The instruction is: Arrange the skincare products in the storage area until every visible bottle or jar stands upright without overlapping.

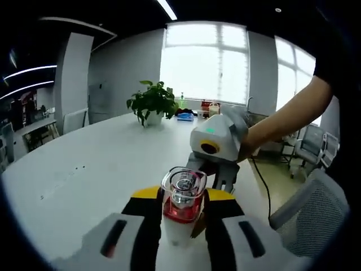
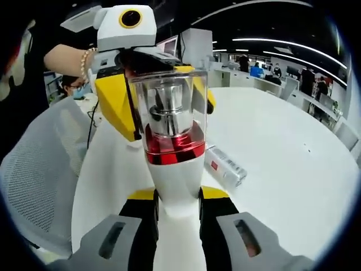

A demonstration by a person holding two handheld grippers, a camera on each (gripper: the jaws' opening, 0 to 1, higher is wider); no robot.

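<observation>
potted plant [image 1: 151, 101] on white table [image 1: 84, 164] | mesh chair [image 2: 34, 169] beside | window [image 1: 206, 59] behind

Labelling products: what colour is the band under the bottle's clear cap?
Red, on the white bottle; it shows best in the right gripper view.

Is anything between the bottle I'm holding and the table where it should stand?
Nothing visible. Both grippers, left gripper and right gripper, clamp the bottle; the table around is bare except a small box lying beside it.
</observation>
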